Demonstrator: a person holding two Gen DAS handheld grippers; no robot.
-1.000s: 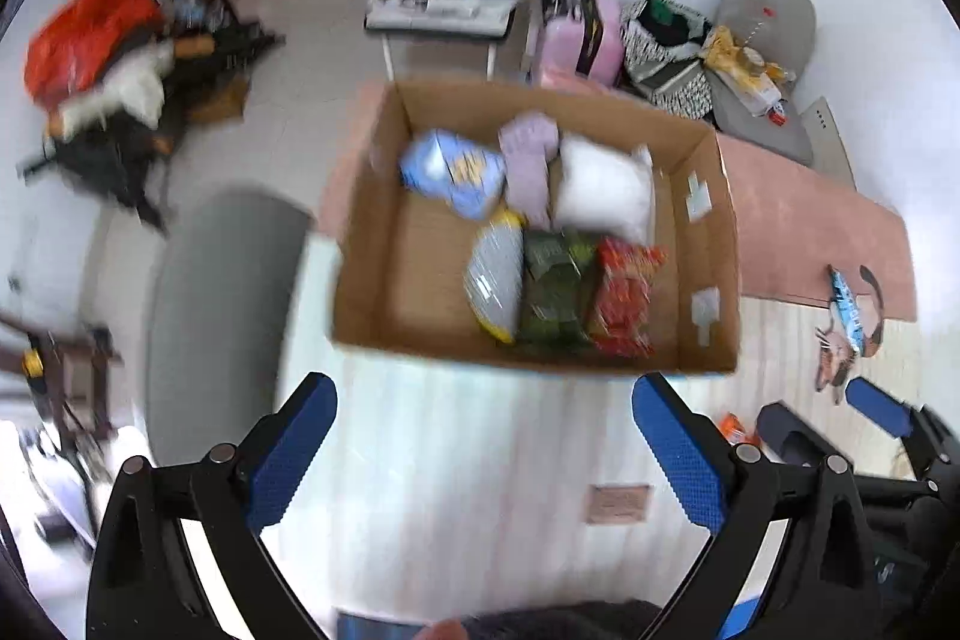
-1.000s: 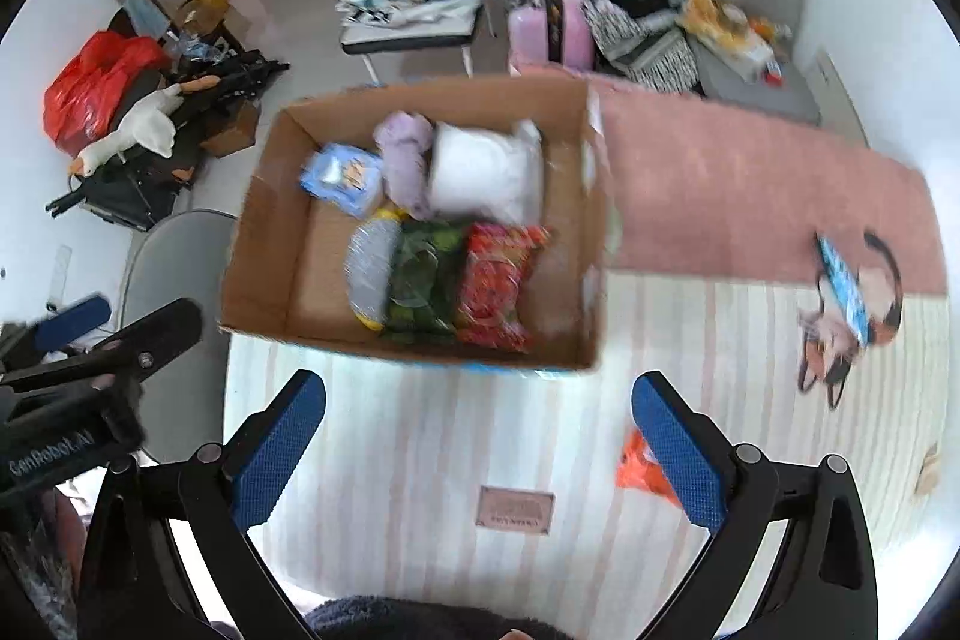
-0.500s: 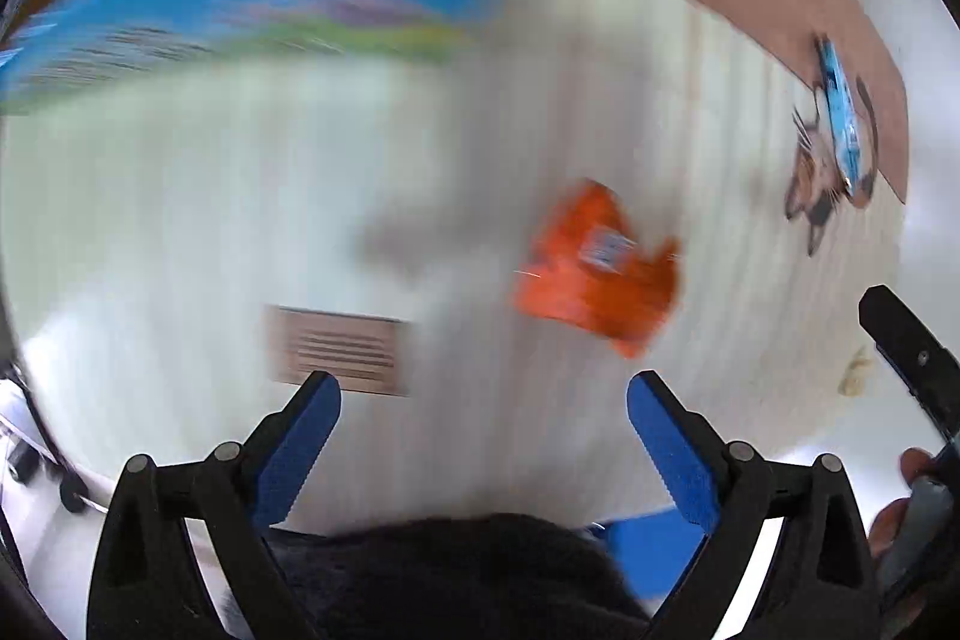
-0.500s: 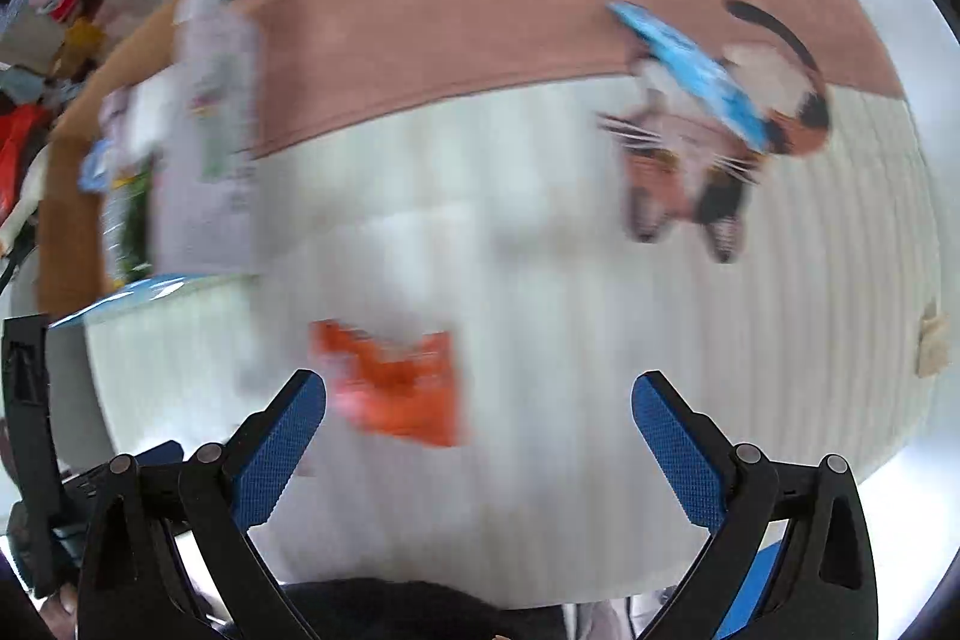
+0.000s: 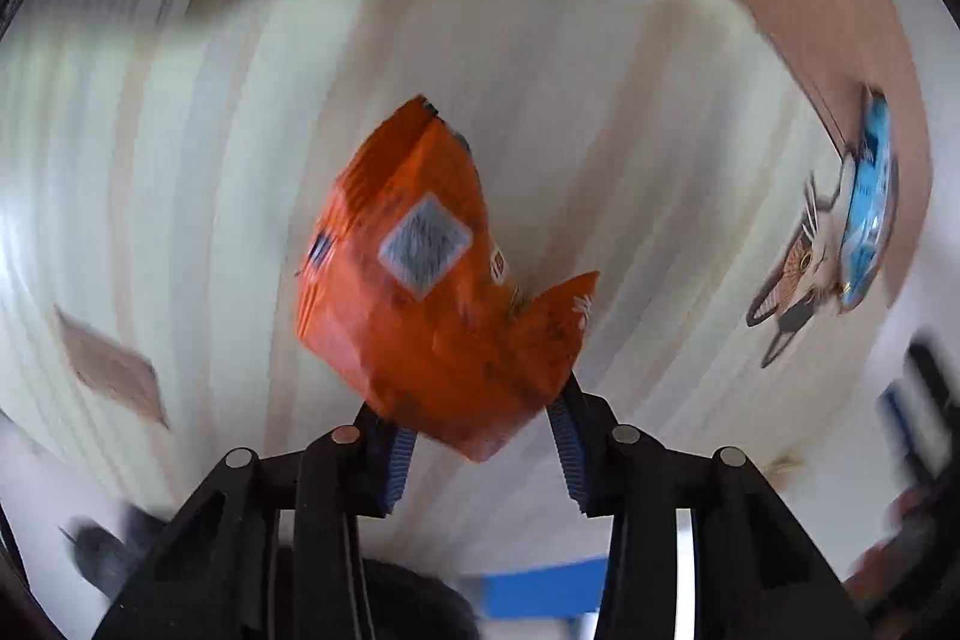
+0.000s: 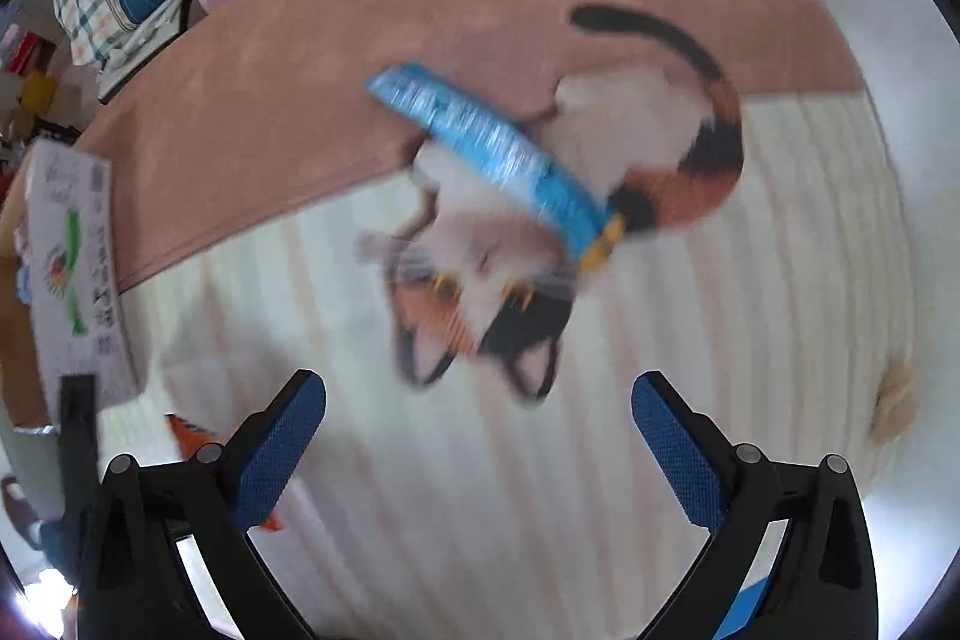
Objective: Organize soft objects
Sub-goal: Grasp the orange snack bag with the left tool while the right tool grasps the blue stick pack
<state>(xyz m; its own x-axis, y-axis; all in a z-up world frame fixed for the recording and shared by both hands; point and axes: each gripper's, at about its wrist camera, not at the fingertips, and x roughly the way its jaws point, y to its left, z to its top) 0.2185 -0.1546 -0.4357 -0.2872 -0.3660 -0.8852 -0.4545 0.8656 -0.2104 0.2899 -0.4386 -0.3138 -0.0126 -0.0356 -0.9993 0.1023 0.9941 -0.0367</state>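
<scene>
Striped cream rug [image 6: 690, 400] with a pink far band, left tongs [image 5: 480, 451] just closed, pinching the near end of an orange snack packet [image 5: 426, 280], right tongs [image 6: 480, 448] spread and empty, blue packet [image 6: 498, 148] lying on the rug's printed cat [image 6: 480, 292] beyond them

Striped rug [image 6: 690, 460] bare beneath and ahead of right gripper [image 6: 479, 421]; wide-apart jaws empty. Blue packet [image 6: 498, 148] lies alone on cat print, open all round. Cardboard box [image 6: 78, 274] blocks far left. Orange bag [image 5: 432, 292] fills space between left gripper [image 5: 483, 448] pads.
</scene>
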